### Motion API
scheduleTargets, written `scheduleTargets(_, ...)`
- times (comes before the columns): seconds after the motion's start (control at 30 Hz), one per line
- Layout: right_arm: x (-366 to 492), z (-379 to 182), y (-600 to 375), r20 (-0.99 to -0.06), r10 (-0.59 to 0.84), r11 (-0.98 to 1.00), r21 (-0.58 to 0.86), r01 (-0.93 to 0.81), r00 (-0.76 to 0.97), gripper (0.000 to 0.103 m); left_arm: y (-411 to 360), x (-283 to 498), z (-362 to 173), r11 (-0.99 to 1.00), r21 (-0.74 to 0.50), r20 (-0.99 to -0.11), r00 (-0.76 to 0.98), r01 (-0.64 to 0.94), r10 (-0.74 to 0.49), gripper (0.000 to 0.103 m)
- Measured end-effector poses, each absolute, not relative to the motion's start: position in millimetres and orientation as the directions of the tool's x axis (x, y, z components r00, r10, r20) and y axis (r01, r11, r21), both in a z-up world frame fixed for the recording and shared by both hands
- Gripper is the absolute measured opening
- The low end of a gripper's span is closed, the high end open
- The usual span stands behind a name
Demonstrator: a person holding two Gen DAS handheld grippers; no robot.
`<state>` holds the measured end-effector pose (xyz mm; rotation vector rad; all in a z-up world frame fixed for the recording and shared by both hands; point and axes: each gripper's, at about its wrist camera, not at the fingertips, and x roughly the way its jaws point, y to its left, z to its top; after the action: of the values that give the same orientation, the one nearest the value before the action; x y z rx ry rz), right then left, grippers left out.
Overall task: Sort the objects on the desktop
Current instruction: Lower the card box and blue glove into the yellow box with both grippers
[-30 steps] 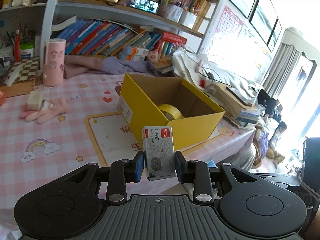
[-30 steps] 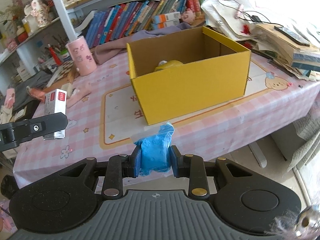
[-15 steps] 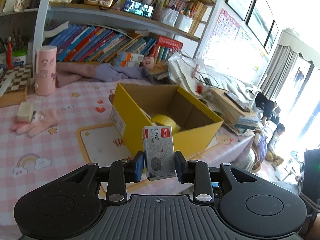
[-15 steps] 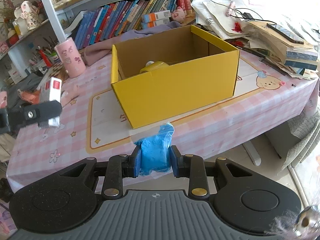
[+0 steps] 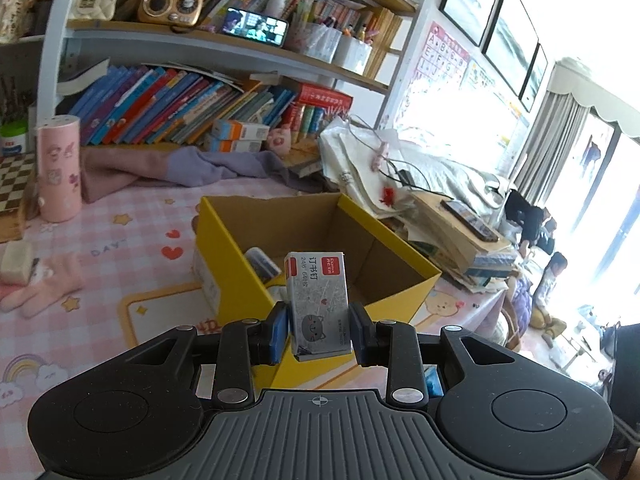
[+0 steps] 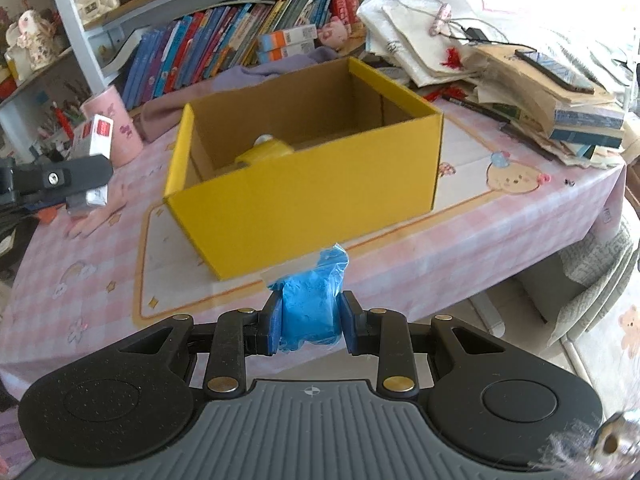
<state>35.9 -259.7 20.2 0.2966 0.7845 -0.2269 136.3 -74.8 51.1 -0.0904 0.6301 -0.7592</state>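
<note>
The left gripper point(image 5: 319, 330) clamps a staple box point(image 5: 318, 302) at frame centre, before the open yellow box point(image 5: 236, 276) on the pink tabletop point(image 5: 120, 248). The right gripper point(image 6: 308, 322) pinches a blue packet point(image 6: 310, 308), lower centre, near that box's front wall.

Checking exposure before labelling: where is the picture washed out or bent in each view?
Left wrist view: the window at right is blown out to white, and the shelf bows from fisheye distortion. Right wrist view: evenly lit, the yellow box sharp, glare only at the top right corner.
</note>
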Motion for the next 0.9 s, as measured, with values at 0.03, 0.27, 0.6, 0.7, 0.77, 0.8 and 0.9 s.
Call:
scheduleTargets(0.03, 37.4, 21.7, -264.3, -0.714, -0.096, 0.934, 0.177, 0.311, 0.694, 0.027, -78.6, 138.1, 51.1, 0.73, -0.294, -0.5, 0.552, 0.616, -0.667, 0.031)
scheduleTargets(0.27, 55.3, 43.0, -294.1, -0.636, -0.125, 0.944, 0.159, 0.288, 0.761, 0.027, -106.7, 154.6, 53.1, 0.748, -0.268, -0.496, 0.578, 0.608, -0.647, 0.031)
scheduleTargets(0.6, 108.4, 68.7, -328.3, -0.547, -0.061, 0.977, 0.137, 0.162, 0.835, 0.027, -144.6, 174.4, 50.1, 0.787, -0.211, -0.513, 0.619, 0.58, -0.595, 0.031)
scheduleTargets(0.7, 124.9, 65.5, -333.7, -0.555, -0.03, 0.984, 0.129, 0.122, 0.831, 0.027, -154.1, 179.8, 45.4, 0.801, -0.193, -0.528, 0.628, 0.567, -0.572, 0.031)
scheduleTargets(0.77, 135.9, 61.4, -336.0, -0.568, -0.004, 0.988, 0.124, 0.091, 0.823, 0.027, -159.3, 183.3, 42.0, 0.808, -0.179, -0.541, 0.63, 0.561, -0.557, 0.031)
scheduleTargets(0.8, 140.6, 59.1, -336.1, -0.574, 0.006, 0.99, 0.119, 0.076, 0.819, 0.027, -162.1, 184.4, 40.1, 0.812, -0.17, -0.547, 0.632, 0.558, -0.549, 0.031)
scheduleTargets(0.9, 153.5, 51.3, -336.4, -0.593, 0.033, 0.994, 0.102, 0.034, 0.804, 0.027, -170.1, 187.0, 34.0, 0.818, -0.141, -0.566, 0.633, 0.557, -0.529, 0.031)
